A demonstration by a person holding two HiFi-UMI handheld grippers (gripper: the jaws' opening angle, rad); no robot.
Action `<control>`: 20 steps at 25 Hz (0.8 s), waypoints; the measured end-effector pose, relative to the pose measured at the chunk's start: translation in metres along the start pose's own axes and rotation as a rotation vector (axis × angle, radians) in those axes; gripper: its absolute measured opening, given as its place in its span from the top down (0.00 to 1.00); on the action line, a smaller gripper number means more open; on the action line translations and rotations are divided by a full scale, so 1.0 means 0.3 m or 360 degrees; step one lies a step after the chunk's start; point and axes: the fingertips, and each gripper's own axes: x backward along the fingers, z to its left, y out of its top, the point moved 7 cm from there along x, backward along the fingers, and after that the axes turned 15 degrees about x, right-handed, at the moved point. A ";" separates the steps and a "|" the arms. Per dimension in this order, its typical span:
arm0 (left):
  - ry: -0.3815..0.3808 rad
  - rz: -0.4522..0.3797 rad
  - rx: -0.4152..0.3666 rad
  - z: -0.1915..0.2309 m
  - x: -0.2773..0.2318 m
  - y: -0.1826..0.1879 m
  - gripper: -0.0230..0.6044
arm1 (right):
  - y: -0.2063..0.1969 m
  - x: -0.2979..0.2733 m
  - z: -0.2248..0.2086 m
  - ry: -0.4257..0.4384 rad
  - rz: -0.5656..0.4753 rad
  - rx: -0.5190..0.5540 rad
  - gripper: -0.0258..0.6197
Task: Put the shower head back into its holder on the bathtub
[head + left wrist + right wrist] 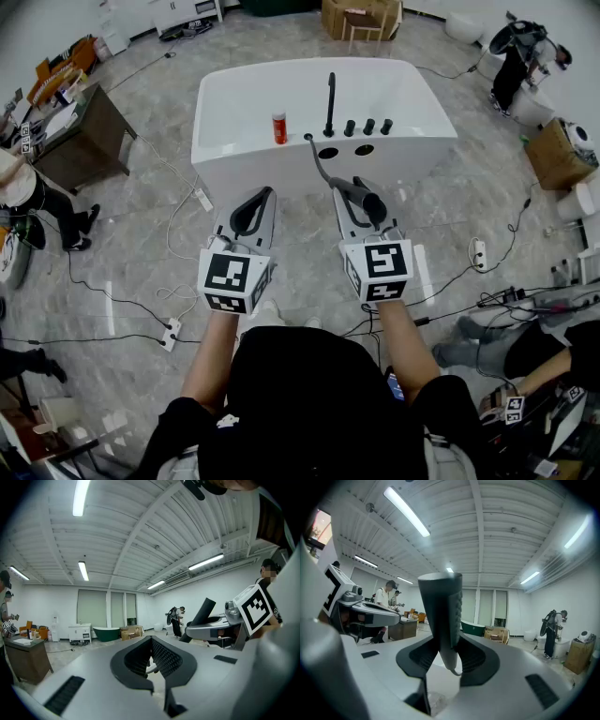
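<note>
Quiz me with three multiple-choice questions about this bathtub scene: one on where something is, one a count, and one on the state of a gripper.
1. Where does the small red bottle stand?
A. On the rim of the white bathtub, left of the tall black tap
B. On the floor
C. On the desk

2. How many round black knobs sit right of that tap?
A. Two
B. Three
C. Five

3. What state is the right gripper in?
A. Open and empty
B. Shut on the black shower head
C. Shut on the bottle

Answers:
1 A: the head view shows it on the rim beside the tap.
2 B: three knobs stand in a row.
3 B: the right gripper view shows the handle between its jaws.
</note>
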 end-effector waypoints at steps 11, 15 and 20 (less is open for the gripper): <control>0.0001 0.0032 0.0018 -0.030 -0.039 -0.005 0.94 | -0.016 -0.009 -0.032 0.0030 -0.0008 -0.0036 0.75; -0.0016 0.0031 0.0011 0.005 -0.094 -0.018 0.94 | -0.028 -0.061 -0.047 0.0033 -0.0005 -0.0048 0.75; -0.0031 0.0044 0.0026 0.081 -0.232 -0.024 0.94 | -0.058 -0.187 -0.091 0.0033 0.0004 -0.0065 0.74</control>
